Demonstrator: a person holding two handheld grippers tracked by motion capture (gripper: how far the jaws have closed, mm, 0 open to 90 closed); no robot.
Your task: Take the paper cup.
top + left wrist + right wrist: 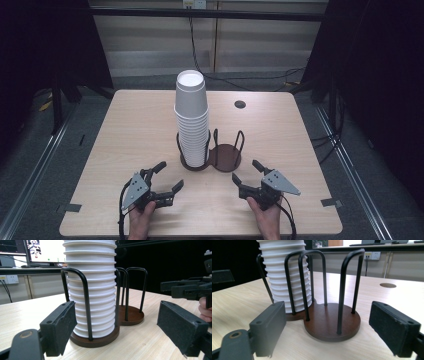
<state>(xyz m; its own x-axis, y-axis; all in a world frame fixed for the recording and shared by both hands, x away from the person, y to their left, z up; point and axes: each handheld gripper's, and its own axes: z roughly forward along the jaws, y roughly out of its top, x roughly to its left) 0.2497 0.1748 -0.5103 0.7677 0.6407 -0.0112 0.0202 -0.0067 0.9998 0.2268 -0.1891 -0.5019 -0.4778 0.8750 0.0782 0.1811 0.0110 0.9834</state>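
A tall stack of white cups (191, 117) (92, 287) (284, 272) stands upside down in the left bay of a brown two-bay holder (225, 157) (131, 316) (332, 325) with black wire hoops. The holder's right bay is bare. My left gripper (167, 177) (120, 332) rests on the table in front and to the left of the holder, jaws open, nothing between them. To the front right of the holder my right gripper (247, 173) (329, 333) is open too, holding nothing. The right gripper (186, 290) also shows at the right edge of the left gripper view.
The wooden table (135, 130) has a round cable hole (240, 104) (388, 285) behind the holder. Black cables (200, 65) run over the floor beyond the far edge. Monitors (46, 250) stand on a desk in the background.
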